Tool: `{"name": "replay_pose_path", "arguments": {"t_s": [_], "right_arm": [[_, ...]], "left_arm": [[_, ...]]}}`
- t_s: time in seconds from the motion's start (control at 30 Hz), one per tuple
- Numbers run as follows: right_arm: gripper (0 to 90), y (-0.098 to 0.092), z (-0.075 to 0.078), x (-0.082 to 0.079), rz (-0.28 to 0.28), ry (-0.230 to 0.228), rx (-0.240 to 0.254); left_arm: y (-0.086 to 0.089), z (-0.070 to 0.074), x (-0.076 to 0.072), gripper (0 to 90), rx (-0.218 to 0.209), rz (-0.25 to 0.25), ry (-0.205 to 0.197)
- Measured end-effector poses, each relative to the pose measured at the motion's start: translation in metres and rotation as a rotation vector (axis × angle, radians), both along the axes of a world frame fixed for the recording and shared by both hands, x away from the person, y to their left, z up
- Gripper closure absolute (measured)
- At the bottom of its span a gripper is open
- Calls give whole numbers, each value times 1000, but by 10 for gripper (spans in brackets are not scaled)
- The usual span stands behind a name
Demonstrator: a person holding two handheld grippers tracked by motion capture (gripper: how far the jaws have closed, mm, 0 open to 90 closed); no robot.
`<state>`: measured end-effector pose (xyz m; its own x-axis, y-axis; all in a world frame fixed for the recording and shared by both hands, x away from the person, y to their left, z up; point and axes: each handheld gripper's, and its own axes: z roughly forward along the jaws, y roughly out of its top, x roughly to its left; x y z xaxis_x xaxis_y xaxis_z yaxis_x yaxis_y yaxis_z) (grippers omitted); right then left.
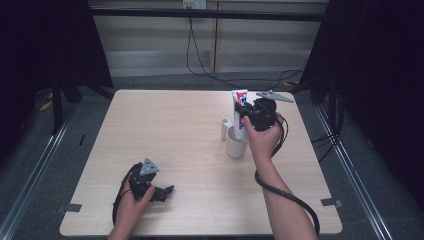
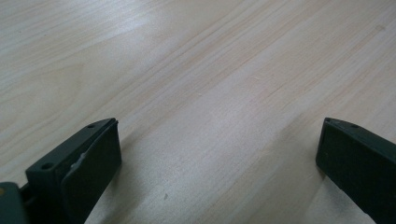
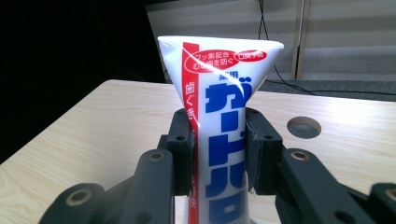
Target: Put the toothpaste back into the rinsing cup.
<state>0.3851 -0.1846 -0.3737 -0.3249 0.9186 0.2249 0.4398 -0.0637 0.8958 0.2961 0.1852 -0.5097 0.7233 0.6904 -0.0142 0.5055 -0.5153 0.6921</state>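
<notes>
Left tongs (image 1: 167, 190) rest spread; right tongs (image 1: 243, 116) pinch toothpaste tube (image 1: 240, 107) upright in cup (image 1: 235, 146).

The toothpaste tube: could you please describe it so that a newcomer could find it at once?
Look at the far right part of the wooden table, where a white cup stands. The toothpaste tube stands upright in it, clamped by the right gripper. Alone there, it bears red and blue print.
</notes>
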Motion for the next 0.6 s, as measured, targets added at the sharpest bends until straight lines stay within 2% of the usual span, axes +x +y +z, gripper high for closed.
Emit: {"name": "replay_pose_path", "arguments": {"t_s": [0.6], "right_arm": [[671,-2,-6,-2,-8,1,-17]], "left_arm": [[0,0,0,0,0,0,0]]}}
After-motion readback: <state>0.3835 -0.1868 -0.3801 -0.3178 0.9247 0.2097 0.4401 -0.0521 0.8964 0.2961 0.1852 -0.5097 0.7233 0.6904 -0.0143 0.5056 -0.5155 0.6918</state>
